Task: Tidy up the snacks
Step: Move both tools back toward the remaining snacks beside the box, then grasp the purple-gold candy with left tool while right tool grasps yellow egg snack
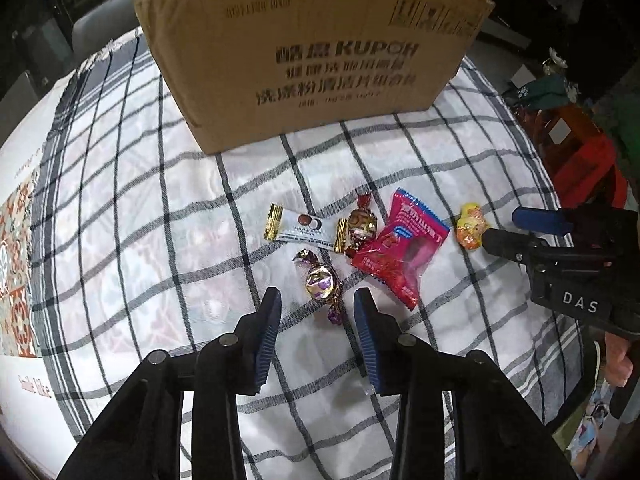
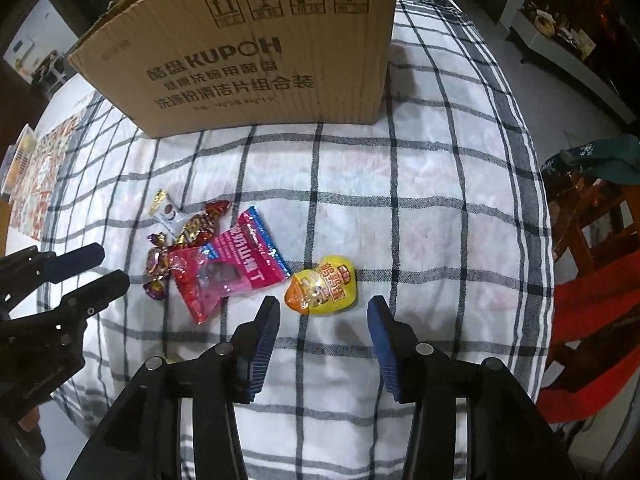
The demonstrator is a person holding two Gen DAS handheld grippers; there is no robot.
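Several snacks lie on the checked cloth [image 1: 160,208] before an open cardboard box [image 1: 312,52]. My left gripper [image 1: 318,300] is open, its tips on either side of a purple-and-gold wrapped candy [image 1: 320,282]. Beyond lie a white-and-gold bar [image 1: 306,230], a red-and-gold candy [image 1: 362,224] and a pink packet [image 1: 400,246]. My right gripper [image 2: 324,308] is open just before a yellow snack pack [image 2: 322,286], which also shows in the left wrist view [image 1: 472,226]. The box also shows in the right wrist view [image 2: 248,48].
A wooden chair with red fabric [image 2: 592,248] stands off the table's right edge. A patterned mat [image 1: 16,248] lies at the left of the table. The other gripper shows at the edge of each view: right [image 1: 504,230], left [image 2: 114,268].
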